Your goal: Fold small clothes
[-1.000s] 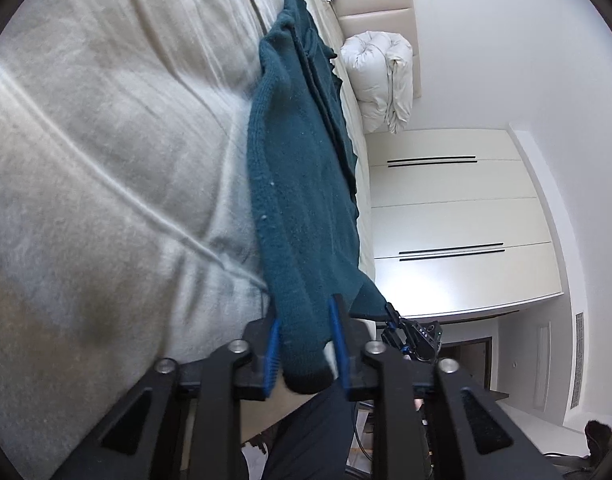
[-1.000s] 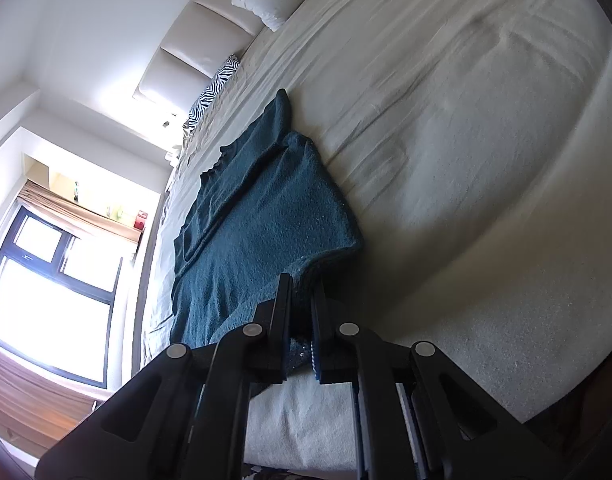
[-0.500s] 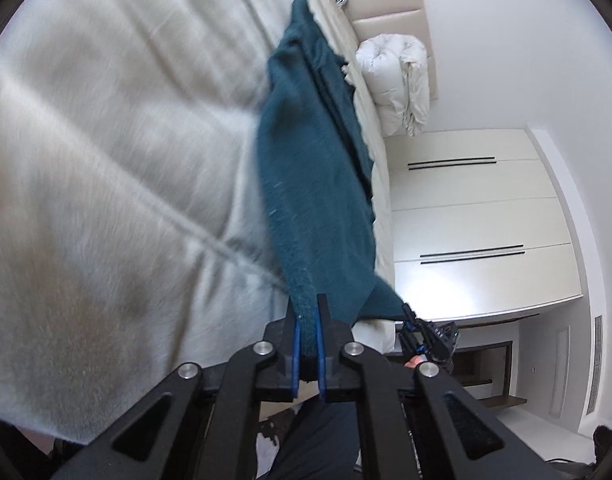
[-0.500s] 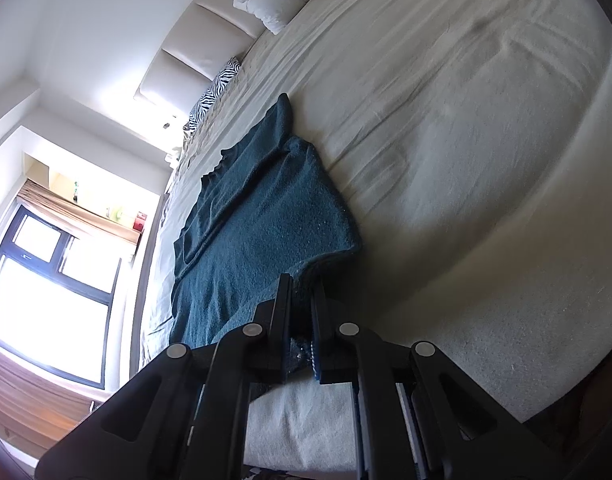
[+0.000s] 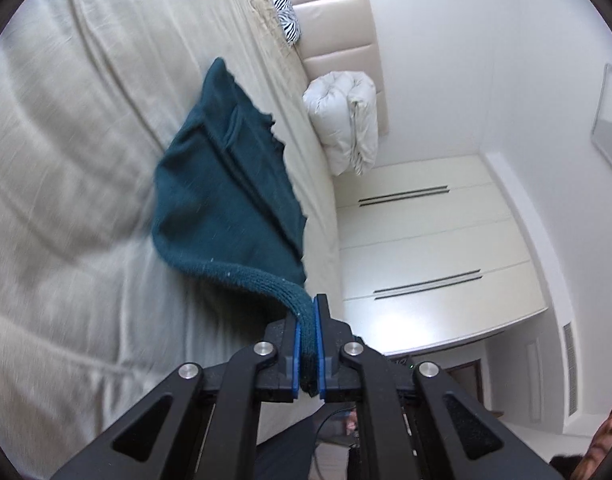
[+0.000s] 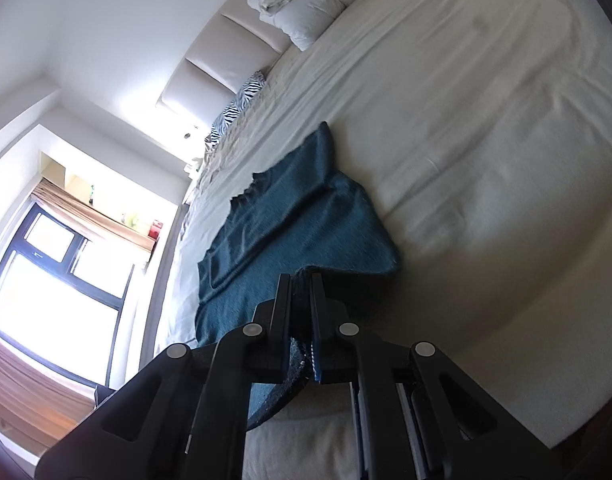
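Note:
A dark teal knitted garment (image 5: pixel 222 188) lies on the cream bed sheet (image 5: pixel 78 168), its near hem lifted off the bed. My left gripper (image 5: pixel 309 312) is shut on one near corner of that hem, which runs up between the blue pads as a thick roll. My right gripper (image 6: pixel 302 284) is shut on the other near corner of the teal garment (image 6: pixel 290 224); a dark fold of the cloth hangs below its pads. The far end of the garment still rests flat on the sheet (image 6: pixel 486 140).
A folded white duvet (image 5: pixel 346 120) and a zebra-print pillow (image 5: pixel 282 4) sit by the padded headboard (image 5: pixel 338 20). White wardrobe doors (image 5: pixel 426 240) stand beside the bed. A bright window (image 6: pixel 46 280) fills the room's other side.
The left gripper closed on the hem, then both grippers rose, lifting the garment's near edge off the bed and bunching it toward the headboard.

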Demonstrator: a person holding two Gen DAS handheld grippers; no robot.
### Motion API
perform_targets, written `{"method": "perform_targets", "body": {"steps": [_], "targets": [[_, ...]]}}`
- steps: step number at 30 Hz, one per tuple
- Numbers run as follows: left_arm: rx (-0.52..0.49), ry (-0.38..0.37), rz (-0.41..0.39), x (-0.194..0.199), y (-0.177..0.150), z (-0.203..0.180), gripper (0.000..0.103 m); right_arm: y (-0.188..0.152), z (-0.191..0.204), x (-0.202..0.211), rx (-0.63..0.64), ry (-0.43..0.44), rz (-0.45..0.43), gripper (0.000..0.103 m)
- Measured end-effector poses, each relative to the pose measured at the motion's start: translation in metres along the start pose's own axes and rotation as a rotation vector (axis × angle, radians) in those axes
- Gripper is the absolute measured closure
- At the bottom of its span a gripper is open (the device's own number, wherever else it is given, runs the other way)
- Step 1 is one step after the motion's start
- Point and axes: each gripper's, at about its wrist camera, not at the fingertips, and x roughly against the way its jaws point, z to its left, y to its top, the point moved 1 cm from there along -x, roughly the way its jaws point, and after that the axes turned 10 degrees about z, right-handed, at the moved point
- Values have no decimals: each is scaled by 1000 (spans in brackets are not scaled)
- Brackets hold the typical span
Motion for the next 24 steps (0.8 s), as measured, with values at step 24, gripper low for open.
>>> {"method": "perform_targets", "body": {"steps": [24], "targets": [[68, 34, -89, -53, 193, 8, 97, 175, 39, -136, -40, -67, -16, 96]]}}
